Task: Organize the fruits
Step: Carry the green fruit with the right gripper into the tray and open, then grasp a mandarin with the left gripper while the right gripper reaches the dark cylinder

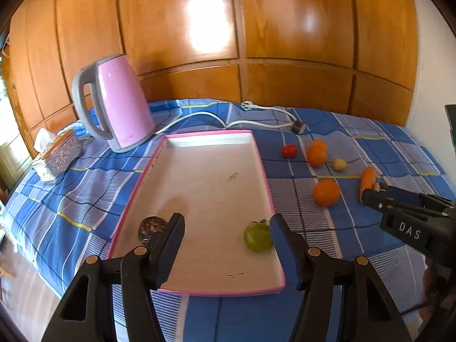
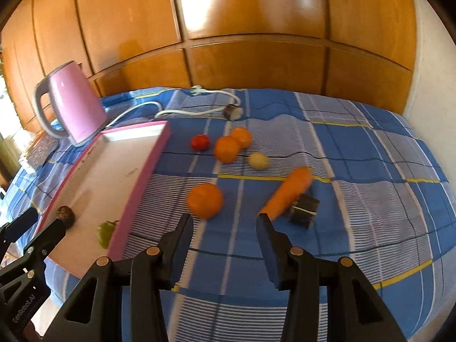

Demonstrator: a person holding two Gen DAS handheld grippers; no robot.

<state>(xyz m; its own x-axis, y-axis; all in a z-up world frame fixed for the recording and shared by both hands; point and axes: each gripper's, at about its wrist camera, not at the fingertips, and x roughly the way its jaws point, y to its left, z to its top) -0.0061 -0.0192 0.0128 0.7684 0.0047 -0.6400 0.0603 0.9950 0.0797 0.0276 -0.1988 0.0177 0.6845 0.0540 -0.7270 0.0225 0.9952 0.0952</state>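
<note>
Left gripper (image 1: pixel 226 229): black plastic, ribbed flat pads; jaws stand apart with nothing between them, hanging over the near end of the tray.
Right gripper (image 2: pixel 225 228): same black build; jaws parted and empty, above the cloth, aimed between the nearest orange and the carrot.
Green fruit (image 1: pixel 258 238): smooth, round, glossy, with a small dry stem; lies in the tray's near right corner, just beside the left gripper's right-hand finger in the left wrist view.
Dark fruit (image 1: pixel 151 228): wrinkled, brownish, round; in the tray's near left corner.
Tray (image 1: pixel 216 171): shallow rectangle, pink rim, pale scuffed floor.
Nearest orange (image 2: pixel 205 201): round, dimpled skin; on the cloth right of the tray.
Carrot (image 2: pixel 287 195): long, tapered, lying aslant, its thin end towards the right gripper.
Dark block (image 2: pixel 303 211): small, boxy, touching the carrot's side.
Pale fruit (image 2: pixel 258 161): small, yellowish ball, farther back.
Two oranges (image 2: pixel 227 148): touching each other.
Red fruit (image 2: pixel 200 142): small, lumpy, just left of the pair.
Cloth (image 2: pixel 356 171): blue-and-white plaid with yellow lines, rumpled, covering the surface.
Kettle (image 1: pixel 119 105): pink glossy body, grey handle, white cord (image 1: pixel 199 118) trailing behind the tray.
Wall (image 1: pixel 228 28): varnished wooden panels.
</note>
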